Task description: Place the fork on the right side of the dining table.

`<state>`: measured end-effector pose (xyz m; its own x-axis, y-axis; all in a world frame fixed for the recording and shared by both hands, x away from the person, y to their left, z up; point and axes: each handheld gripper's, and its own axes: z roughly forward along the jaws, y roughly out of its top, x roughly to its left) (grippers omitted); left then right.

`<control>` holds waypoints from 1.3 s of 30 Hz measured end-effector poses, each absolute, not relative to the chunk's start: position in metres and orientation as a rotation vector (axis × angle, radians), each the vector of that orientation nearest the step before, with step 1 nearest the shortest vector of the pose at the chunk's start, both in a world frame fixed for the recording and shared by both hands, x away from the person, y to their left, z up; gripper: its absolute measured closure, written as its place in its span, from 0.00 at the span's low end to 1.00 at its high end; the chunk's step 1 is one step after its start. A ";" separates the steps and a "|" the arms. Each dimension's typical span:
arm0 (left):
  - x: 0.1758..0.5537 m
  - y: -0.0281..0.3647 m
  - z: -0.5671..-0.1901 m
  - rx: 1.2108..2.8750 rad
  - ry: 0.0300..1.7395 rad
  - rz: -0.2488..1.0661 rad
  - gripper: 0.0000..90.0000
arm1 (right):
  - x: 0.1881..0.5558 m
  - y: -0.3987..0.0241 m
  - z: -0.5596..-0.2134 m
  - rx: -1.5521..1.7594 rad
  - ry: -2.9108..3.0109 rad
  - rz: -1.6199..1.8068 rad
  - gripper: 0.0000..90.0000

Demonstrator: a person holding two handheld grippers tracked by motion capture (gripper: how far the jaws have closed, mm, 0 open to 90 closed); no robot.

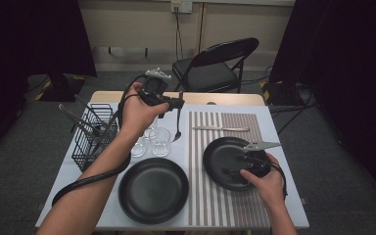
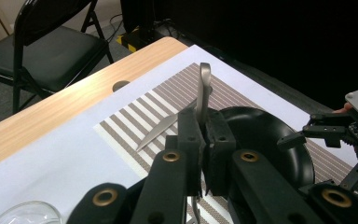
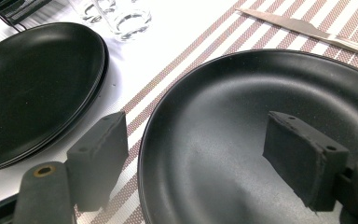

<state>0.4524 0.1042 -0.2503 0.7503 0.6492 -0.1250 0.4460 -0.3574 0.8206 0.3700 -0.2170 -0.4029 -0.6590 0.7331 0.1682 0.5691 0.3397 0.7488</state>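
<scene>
My left gripper (image 1: 178, 103) is raised above the middle of the table and is shut on a metal utensil (image 1: 177, 125), which hangs head down over the white cloth. In the left gripper view the utensil's handle (image 2: 204, 86) sticks up from between the closed pads of this gripper (image 2: 204, 125). My right gripper (image 1: 239, 164) is low over the black plate (image 1: 220, 149) on the striped placemat (image 1: 225, 205). Its jaws stand open in the right gripper view (image 3: 200, 163), one outside the plate's rim (image 3: 142, 154) and one over the plate's inside. Nothing is gripped there.
A table knife (image 1: 220, 129) lies on the placemat beyond the plate. A second black plate (image 1: 153, 188) sits at the front middle. Clear glasses (image 1: 160, 141) stand beside a black wire basket (image 1: 95, 129) holding utensils at the left. A folding chair (image 1: 215, 63) stands behind the table.
</scene>
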 end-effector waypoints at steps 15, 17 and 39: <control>0.445 0.092 -0.262 2.011 0.802 0.239 0.97 | 0.370 -0.213 -0.398 1.181 2.390 1.193 0.23; 0.444 0.091 -0.263 2.012 0.800 0.235 0.97 | 0.370 -0.213 -0.397 1.175 2.391 1.188 0.23; 0.431 0.066 -0.275 2.040 0.744 0.192 0.97 | 0.367 -0.207 -0.394 1.154 2.400 1.210 0.23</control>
